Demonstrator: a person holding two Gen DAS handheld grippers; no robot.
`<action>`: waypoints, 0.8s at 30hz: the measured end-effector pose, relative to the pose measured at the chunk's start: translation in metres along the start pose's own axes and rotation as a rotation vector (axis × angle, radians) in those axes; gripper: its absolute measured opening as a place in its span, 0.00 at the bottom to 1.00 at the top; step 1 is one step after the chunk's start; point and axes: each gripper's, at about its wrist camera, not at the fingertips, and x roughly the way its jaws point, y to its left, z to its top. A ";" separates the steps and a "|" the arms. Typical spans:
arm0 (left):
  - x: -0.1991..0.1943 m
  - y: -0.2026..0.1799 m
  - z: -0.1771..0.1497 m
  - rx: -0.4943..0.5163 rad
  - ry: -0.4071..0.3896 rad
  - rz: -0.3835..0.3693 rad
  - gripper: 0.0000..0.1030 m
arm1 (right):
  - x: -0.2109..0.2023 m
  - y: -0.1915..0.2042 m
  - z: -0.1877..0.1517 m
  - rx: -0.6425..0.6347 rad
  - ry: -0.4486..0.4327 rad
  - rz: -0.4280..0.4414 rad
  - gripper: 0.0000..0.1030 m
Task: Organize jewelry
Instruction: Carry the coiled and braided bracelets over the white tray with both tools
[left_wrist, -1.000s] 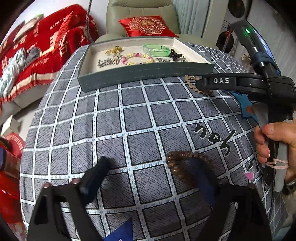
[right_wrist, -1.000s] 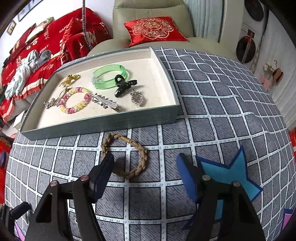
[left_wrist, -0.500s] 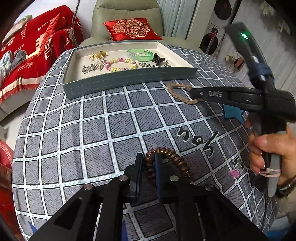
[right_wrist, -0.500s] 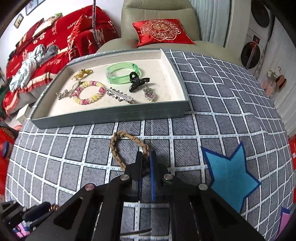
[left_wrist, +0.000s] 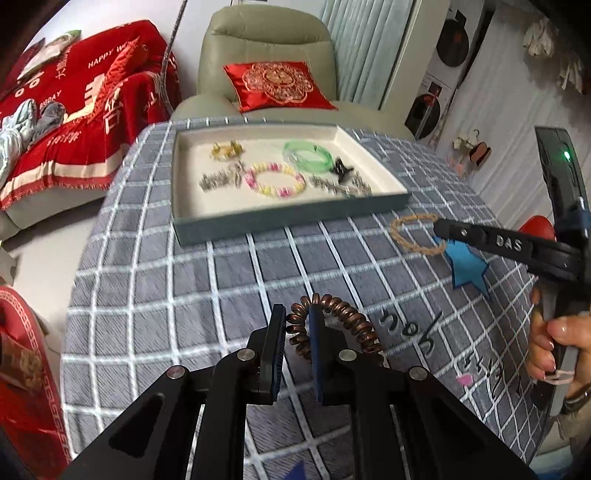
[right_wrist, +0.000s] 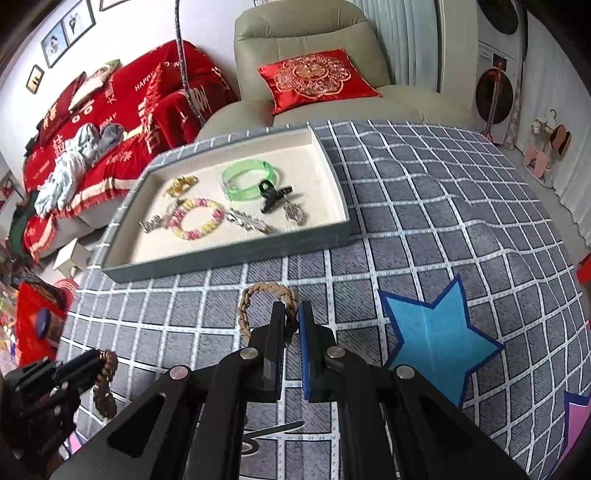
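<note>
My left gripper (left_wrist: 297, 319) is shut on a brown coiled bracelet (left_wrist: 349, 321) and holds it above the checked tablecloth; it shows too in the right wrist view (right_wrist: 105, 384). My right gripper (right_wrist: 291, 315) is shut on a tan braided bracelet (right_wrist: 258, 295), lifted just in front of the tray; the left wrist view shows it too (left_wrist: 413, 232). The grey-green tray (left_wrist: 288, 218) with a cream lining holds a green bangle (right_wrist: 247, 181), a pink and yellow bead bracelet (right_wrist: 195, 218), a black clip (right_wrist: 273, 194), gold and silver pieces.
A round table with a grey checked cloth (right_wrist: 424, 206) bears a blue star patch (right_wrist: 436, 332). Behind it stand a beige armchair with a red cushion (right_wrist: 314, 77) and a sofa with a red blanket (right_wrist: 110, 122).
Both grippers closed on their bracelets a second ago and have since lifted them off the cloth, rising and drawing nearer the tray.
</note>
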 end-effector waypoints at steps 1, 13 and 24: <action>-0.002 0.003 0.005 -0.002 -0.011 -0.001 0.28 | -0.003 0.002 0.003 0.000 -0.007 0.006 0.08; -0.008 0.030 0.067 -0.012 -0.110 0.023 0.28 | -0.009 0.026 0.040 -0.002 -0.049 0.049 0.08; 0.023 0.038 0.101 0.002 -0.112 0.049 0.28 | 0.020 0.038 0.071 0.001 -0.034 0.067 0.08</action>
